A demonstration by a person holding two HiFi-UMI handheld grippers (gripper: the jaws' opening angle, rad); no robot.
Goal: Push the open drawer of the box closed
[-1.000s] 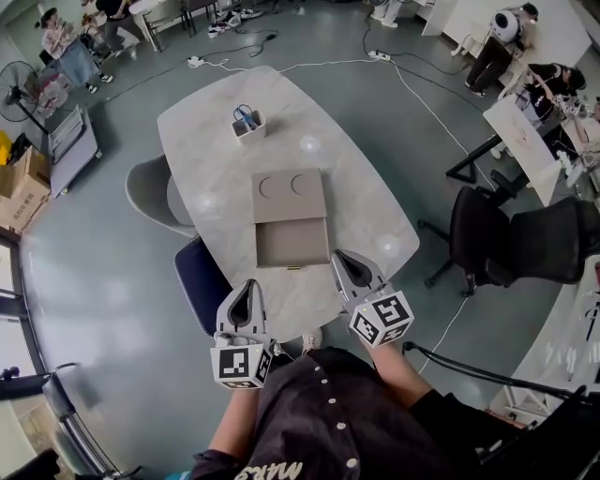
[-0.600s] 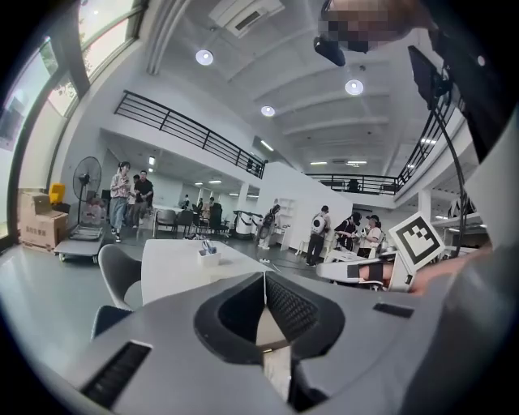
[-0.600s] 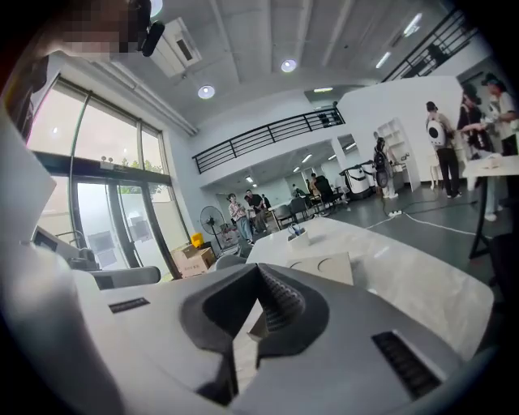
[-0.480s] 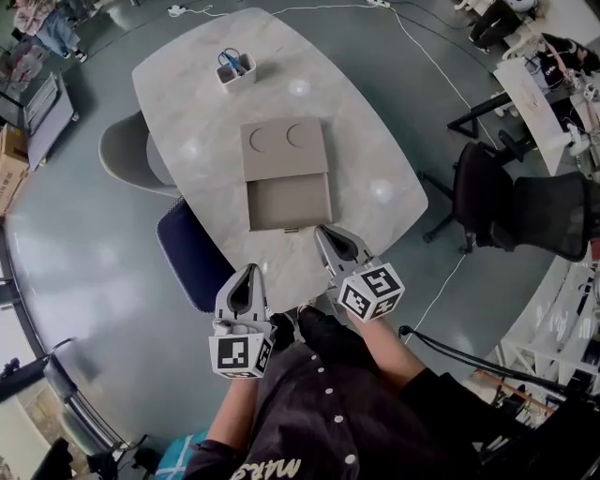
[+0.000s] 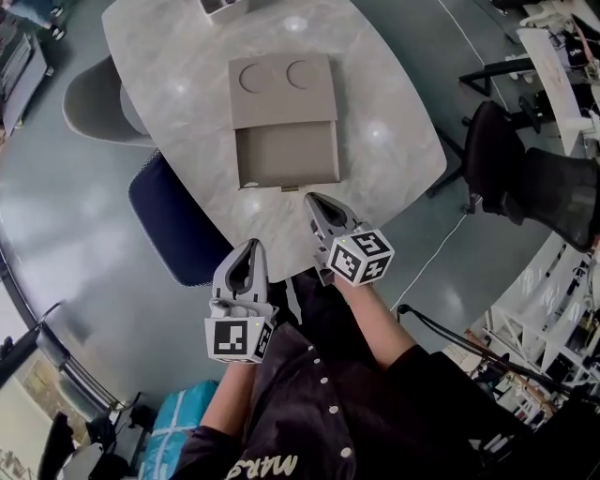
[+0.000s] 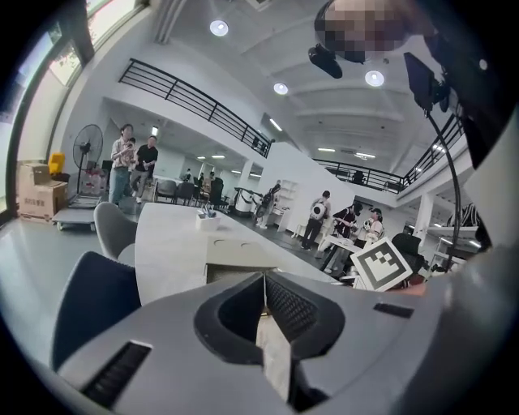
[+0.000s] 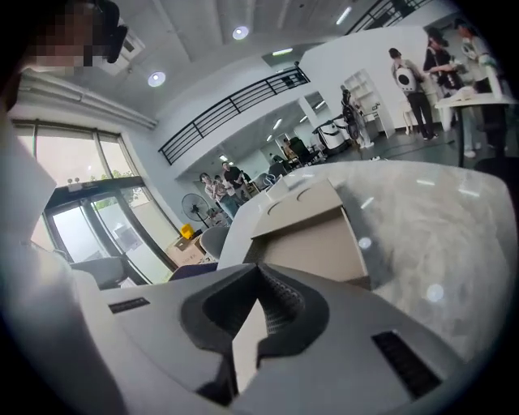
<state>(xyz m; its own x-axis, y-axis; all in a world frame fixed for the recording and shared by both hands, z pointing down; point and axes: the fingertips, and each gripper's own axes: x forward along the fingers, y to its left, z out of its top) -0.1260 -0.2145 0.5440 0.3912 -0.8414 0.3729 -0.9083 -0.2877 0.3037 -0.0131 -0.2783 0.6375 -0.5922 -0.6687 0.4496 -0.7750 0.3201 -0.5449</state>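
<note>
A flat tan box (image 5: 283, 89) with two round marks on its lid lies on the pale marble table (image 5: 178, 84). Its drawer (image 5: 287, 155) is pulled out toward me, empty inside. My right gripper (image 5: 312, 199) is shut, empty, its tip just short of the drawer's front right corner. My left gripper (image 5: 251, 246) is shut and empty too, held off the table's near edge, lower left of the drawer. In the right gripper view the drawer (image 7: 318, 243) sits right beyond the closed jaws. In the left gripper view the box (image 6: 235, 253) is farther ahead.
A dark blue chair (image 5: 173, 220) is tucked at the table's near left edge, with a grey chair (image 5: 89, 98) beyond it. A white holder (image 5: 221, 7) stands at the table's far end. A black office chair (image 5: 525, 178) stands to the right.
The box and table have drawn nearer in the head view. My right gripper has come up to the drawer's front edge; my left gripper keeps its place below it.
</note>
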